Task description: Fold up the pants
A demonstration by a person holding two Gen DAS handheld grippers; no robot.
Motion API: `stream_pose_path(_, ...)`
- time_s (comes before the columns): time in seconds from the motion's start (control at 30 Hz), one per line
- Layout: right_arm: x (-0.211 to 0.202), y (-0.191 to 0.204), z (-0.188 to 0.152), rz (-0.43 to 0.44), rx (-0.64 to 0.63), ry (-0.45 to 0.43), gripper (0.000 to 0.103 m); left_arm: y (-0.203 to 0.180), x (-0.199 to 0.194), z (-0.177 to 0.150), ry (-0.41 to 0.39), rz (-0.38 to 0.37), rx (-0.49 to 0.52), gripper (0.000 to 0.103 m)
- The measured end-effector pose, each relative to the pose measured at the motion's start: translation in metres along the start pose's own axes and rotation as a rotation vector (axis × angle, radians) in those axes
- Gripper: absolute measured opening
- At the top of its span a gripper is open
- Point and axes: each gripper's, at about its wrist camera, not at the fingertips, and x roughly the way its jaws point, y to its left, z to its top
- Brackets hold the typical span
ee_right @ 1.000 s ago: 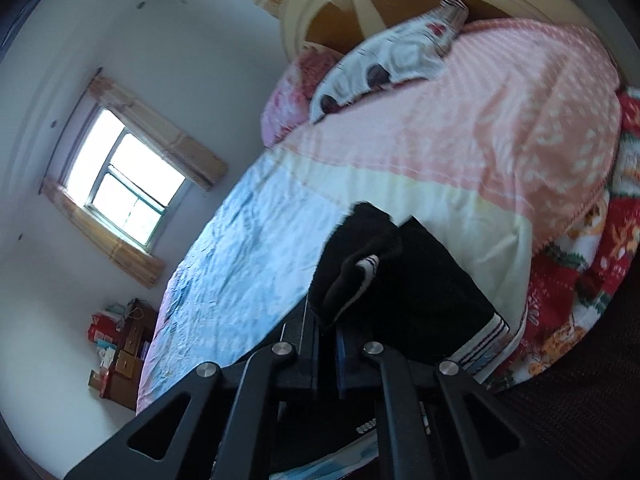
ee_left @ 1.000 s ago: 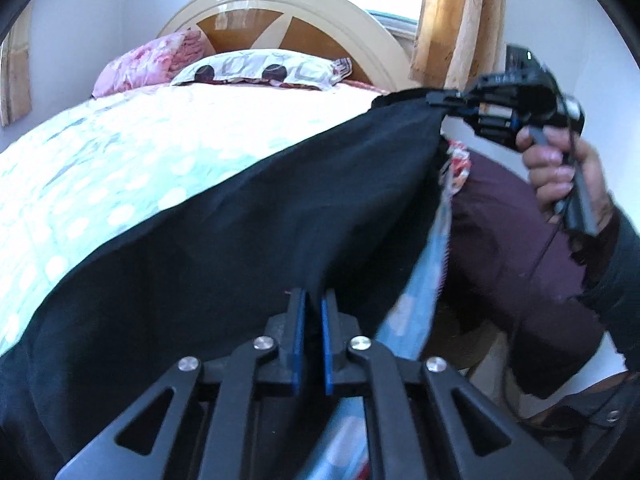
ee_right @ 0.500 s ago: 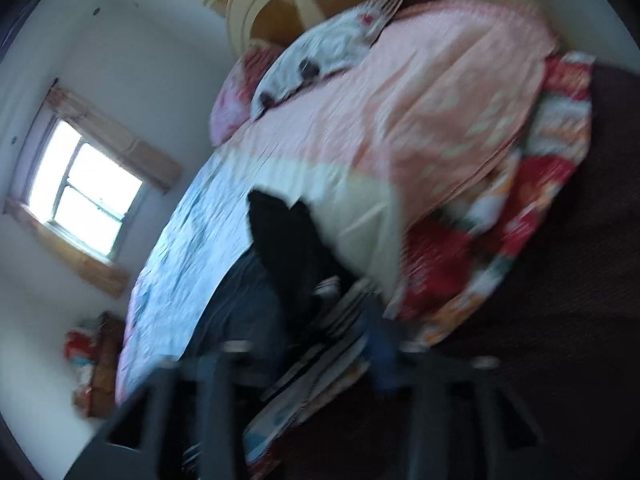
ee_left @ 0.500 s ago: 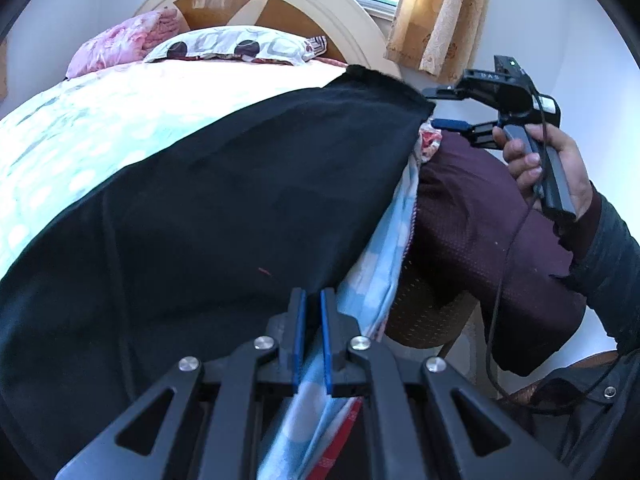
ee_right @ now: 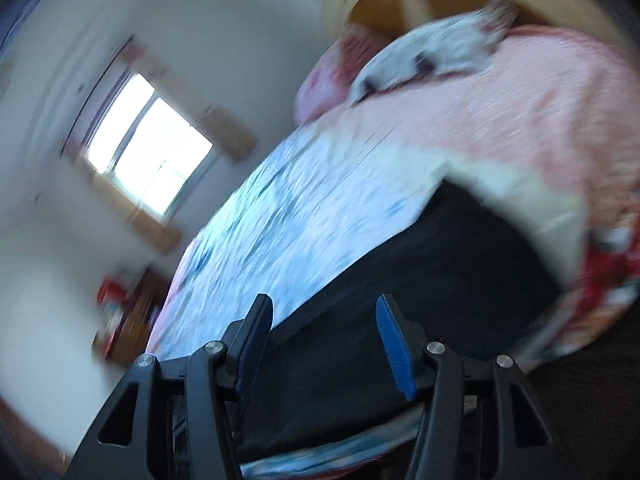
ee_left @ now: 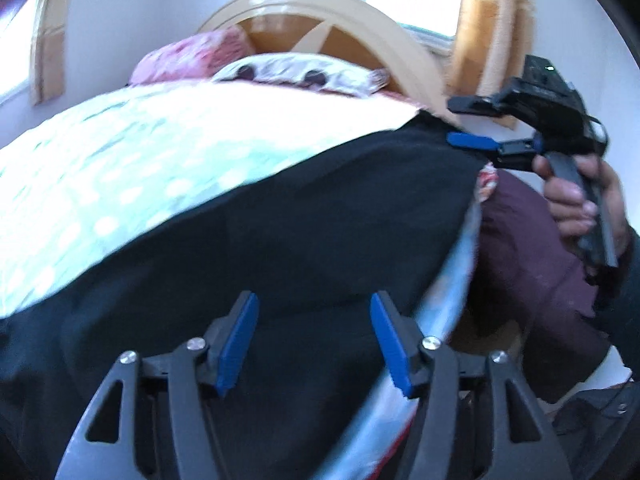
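Note:
The black pants (ee_left: 300,240) lie spread flat along the near side of the bed, over a light dotted bedspread (ee_left: 140,152). My left gripper (ee_left: 314,344) is open and empty, just above the near part of the pants. My right gripper (ee_left: 468,122) shows in the left wrist view at the far end of the pants, held in a hand, with its jaws apart. In the blurred right wrist view the right gripper (ee_right: 324,344) is open and empty over the pants (ee_right: 420,292).
Pillows (ee_left: 296,74) lie against a curved wooden headboard (ee_left: 344,12) at the far end of the bed. The person's dark red clothing (ee_left: 528,264) is at the right bed edge. A window (ee_right: 148,156) and a cluttered cabinet (ee_right: 128,316) are across the room.
Both grippers held the pants a second ago. They have let go and opened, and the pants now lie flat on the bed. The right gripper is moving fast.

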Motion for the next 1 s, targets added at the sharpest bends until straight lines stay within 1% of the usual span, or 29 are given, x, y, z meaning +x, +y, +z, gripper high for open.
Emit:
stream_pose_path(0.03, 0.012, -0.001, -0.006, 0.007, 0.003, 0.043, 0.056, 0.004, 0.005, -0.005, 0.022, 0.009, -0.013, 0.061)
stream_pose_path(0.07, 0.018, -0.004, -0.01, 0.004, 0.007, 0.067, 0.056, 0.007, 0.009, -0.009, 0.039, 0.01, -0.022, 0.061)
stream_pose_path(0.1, 0.025, -0.009, -0.014, -0.023, 0.012, 0.087, 0.056, 0.008, 0.011, -0.014, 0.045, 0.012, -0.022, 0.061)
stream_pose_path(0.13, 0.028, -0.017, -0.019, -0.068, 0.022, 0.106, 0.056, 0.007, 0.011, -0.016, 0.037, 0.016, -0.011, 0.061)
stream_pose_path(0.17, 0.027, -0.022, -0.021, -0.036, 0.026, 0.097, 0.056, 0.004, 0.01, -0.018, 0.032, 0.024, 0.004, 0.062)
stream_pose_path(0.2, 0.024, -0.024, -0.021, -0.026, 0.037, 0.093, 0.056, 0.003, 0.01, -0.016, 0.035, 0.03, 0.012, 0.062)
stream_pose_path(0.27, 0.021, -0.024, -0.017, -0.036, 0.055, 0.091, 0.056, 0.004, 0.008, -0.012, 0.027, 0.026, -0.001, 0.062)
stream_pose_path(0.3, 0.021, -0.021, -0.015, -0.042, 0.049, 0.082, 0.056, 0.007, 0.005, -0.008, 0.01, 0.03, -0.01, 0.062)
stream_pose_path(0.33, 0.024, -0.017, -0.013, -0.05, 0.035, 0.079, 0.056, 0.012, 0.004, -0.007, -0.001, 0.036, -0.012, 0.064)
stream_pose_path(0.37, 0.027, -0.011, -0.012, -0.045, 0.016, 0.086, 0.056, 0.015, 0.003, -0.004, -0.007, 0.053, -0.013, 0.072)
stream_pose_path(0.4, 0.032, -0.005, -0.013, -0.033, 0.006, 0.09, 0.056, 0.021, 0.005, -0.001, -0.004, 0.092, -0.016, 0.074)
stream_pose_path(0.47, 0.044, 0.009, -0.013, -0.005, -0.013, 0.106, 0.056, 0.032, 0.01, 0.002, 0.025, 0.122, -0.048, 0.076)
stream_pose_path(0.5, 0.055, 0.013, -0.011, -0.006, -0.023, 0.122, 0.056, 0.039, 0.014, 0.001, 0.041, 0.099, -0.084, 0.076)
stream_pose_path(0.53, 0.066, 0.015, -0.014, -0.027, -0.035, 0.15, 0.056, 0.042, 0.013, -0.001, 0.043, 0.074, -0.11, 0.076)
stream_pose_path(0.6, 0.079, 0.012, -0.024, -0.076, -0.04, 0.186, 0.056, 0.045, 0.012, -0.002, 0.043, 0.075, -0.123, 0.076)
stream_pose_path(0.67, 0.08, 0.012, -0.022, -0.059, -0.048, 0.163, 0.056, 0.04, 0.007, -0.002, 0.032, 0.085, -0.111, 0.076)
stream_pose_path(0.73, 0.069, 0.011, -0.02, -0.032, -0.032, 0.155, 0.056, 0.031, -0.001, -0.001, 0.002, 0.058, -0.108, 0.076)
stream_pose_path(0.77, 0.055, 0.007, -0.017, -0.02, -0.022, 0.116, 0.056, 0.026, -0.003, -0.001, -0.01, 0.045, -0.104, 0.076)
stream_pose_path(0.83, 0.024, -0.004, -0.012, -0.061, 0.001, 0.017, 0.056, 0.014, -0.002, 0.001, -0.029, 0.02, -0.08, 0.076)
stream_pose_path(0.93, -0.033, -0.042, -0.004, -0.108, 0.143, -0.148, 0.056, 0.002, 0.011, 0.007, -0.014, -0.005, -0.034, 0.076)
stream_pose_path(1.0, -0.055, -0.06, -0.003, -0.158, 0.211, -0.215, 0.056, -0.005, 0.023, 0.016, 0.0, -0.011, -0.01, 0.076)
